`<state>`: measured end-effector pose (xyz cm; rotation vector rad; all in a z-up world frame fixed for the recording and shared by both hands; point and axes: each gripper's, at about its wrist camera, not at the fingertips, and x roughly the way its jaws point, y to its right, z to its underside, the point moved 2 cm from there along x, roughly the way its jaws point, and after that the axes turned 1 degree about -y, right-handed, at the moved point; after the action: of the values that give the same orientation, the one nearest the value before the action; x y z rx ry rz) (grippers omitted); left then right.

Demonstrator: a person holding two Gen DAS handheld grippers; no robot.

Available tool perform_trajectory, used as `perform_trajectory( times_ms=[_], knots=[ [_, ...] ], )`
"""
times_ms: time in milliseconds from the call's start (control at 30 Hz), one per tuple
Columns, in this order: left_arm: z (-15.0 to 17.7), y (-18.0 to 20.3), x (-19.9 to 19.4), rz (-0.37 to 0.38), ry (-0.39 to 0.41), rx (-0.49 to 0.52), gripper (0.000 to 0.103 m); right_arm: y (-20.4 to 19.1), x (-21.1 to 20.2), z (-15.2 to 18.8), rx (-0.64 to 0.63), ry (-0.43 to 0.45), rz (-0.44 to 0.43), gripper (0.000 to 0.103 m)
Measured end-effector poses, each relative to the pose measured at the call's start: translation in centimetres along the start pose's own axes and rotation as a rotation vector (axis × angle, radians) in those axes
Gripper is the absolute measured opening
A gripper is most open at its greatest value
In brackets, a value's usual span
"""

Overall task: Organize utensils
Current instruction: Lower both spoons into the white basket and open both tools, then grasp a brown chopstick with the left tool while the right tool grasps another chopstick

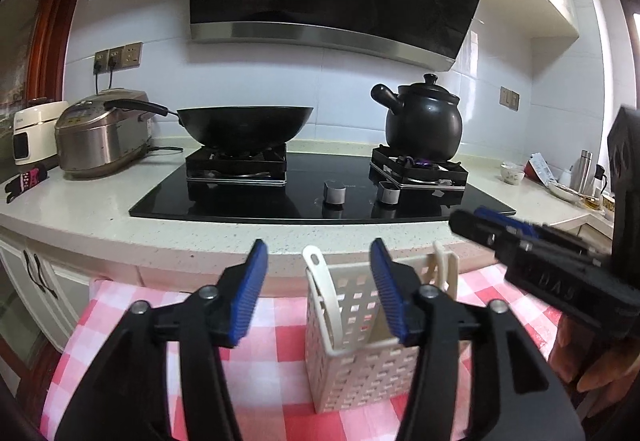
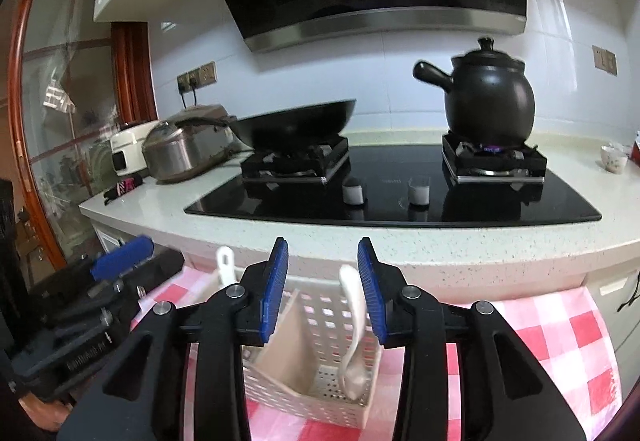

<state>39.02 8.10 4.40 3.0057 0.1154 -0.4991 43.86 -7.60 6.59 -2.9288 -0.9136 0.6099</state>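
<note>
Nearest, the left gripper (image 1: pixel 318 293) hangs with its jaws apart and nothing between the blue pads; the right gripper (image 2: pixel 323 289) likewise stands with jaws parted, gripping nothing. Just beyond both sits a white perforated utensil basket (image 1: pixel 360 373) on a pink-and-white checked cloth (image 1: pixel 256 381). A divider splits the basket: a white spoon (image 2: pixel 354 337) leans bowl-down in the right compartment, and a second white utensil handle (image 1: pixel 324 293) stands in the left one. Behind the cloth runs the speckled counter (image 1: pixel 100 217) with a black glass hob (image 1: pixel 304 201). On it stand a wok (image 1: pixel 244 127) and a black clay pot (image 1: pixel 424 121); a rice cooker (image 1: pixel 100 137) sits further left.
</note>
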Motion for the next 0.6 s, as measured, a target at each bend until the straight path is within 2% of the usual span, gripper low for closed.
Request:
perform_trajectory(
  times_ms=[100,233,333,500,600],
  knots=[
    [0.2,-0.4,-1.9,-0.017,0.008,-0.011,0.067,-0.6,-1.5,-0.7,-0.009,0.023,-0.004,0.038],
    [1.0,-1.2,-4.8,-0.042,0.005,-0.049,0.084,-0.9,-4.3,-1.0,-0.011,0.047,0.004,0.040],
    [1.9,-1.7,-6.8,-0.053,-0.013,-0.073,0.090,-1.0,-6.4,-0.3,-0.027,0.050,0.020,0.045],
    [4.0,-1.6,-10.0,-0.088,-0.052,-0.090,0.098,-1.0,-9.5,2.4,-0.023,0.011,0.048,0.047],
    [5.6,-1.2,-11.5,-0.093,-0.079,-0.082,0.098,-0.9,-10.9,4.6,-0.001,-0.023,0.054,0.052]
  ],
)
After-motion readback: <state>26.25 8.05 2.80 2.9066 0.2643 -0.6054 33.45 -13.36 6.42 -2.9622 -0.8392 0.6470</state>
